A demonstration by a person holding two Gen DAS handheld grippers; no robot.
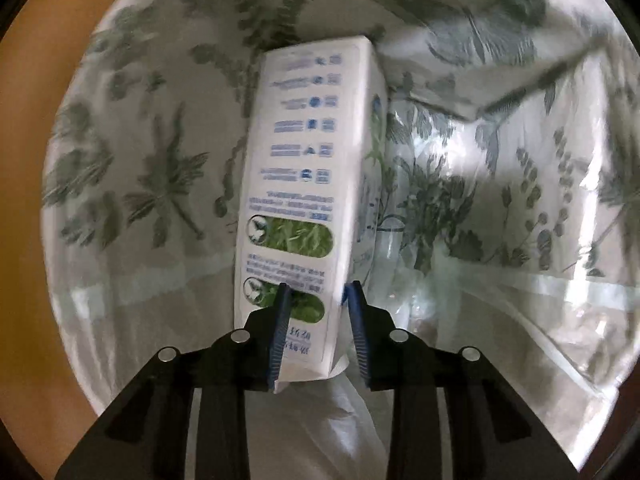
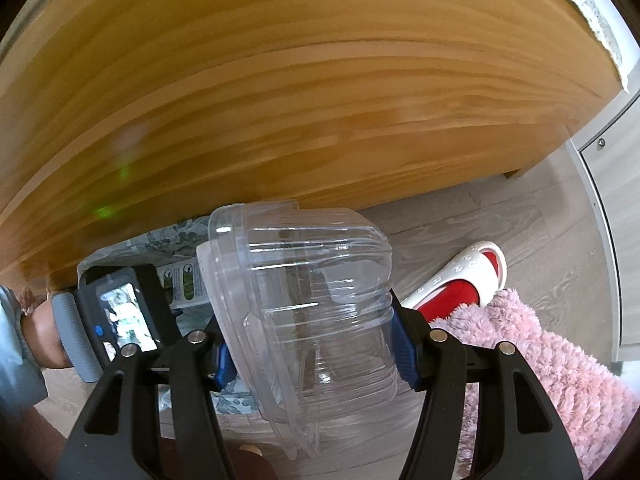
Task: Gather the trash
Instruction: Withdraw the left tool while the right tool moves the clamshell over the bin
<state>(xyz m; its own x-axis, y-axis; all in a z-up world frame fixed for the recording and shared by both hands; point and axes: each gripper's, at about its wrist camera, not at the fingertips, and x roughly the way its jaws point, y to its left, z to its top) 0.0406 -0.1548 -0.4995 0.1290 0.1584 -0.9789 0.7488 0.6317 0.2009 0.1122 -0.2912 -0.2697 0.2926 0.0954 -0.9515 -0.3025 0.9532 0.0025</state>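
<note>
Trash first: a white carton [image 1: 308,200] with blue print and green leafy pictures sits between the left gripper [image 1: 316,300] fingers, stretching straight ahead of them into a bag [image 1: 160,160] lined with leaf-patterned plastic. Left pad [image 1: 280,332] lies against the printed face, right pad looks to touch the box's edge, so I'd call it a narrow grip on the carton, though it's a bit blurry.

Only the right wrist view shows the other piece, a clear ribbed plastic container [image 2: 312,300], rounded and dome-ish, clamped between the right gripper [image 2: 316,360] pads at a fairly wide spread. Off to that gripper's left you can see the left one from outside, with a hand [image 2: 44,332] on its grey ribbed handle and the carton poking out. Beyond is a glossy pine board [image 2: 280,100]; to the right, a fluffy pink robe [image 2: 540,360] and a white and red slipper [image 2: 468,280] on grey wood-look floor [image 2: 480,220].
</note>
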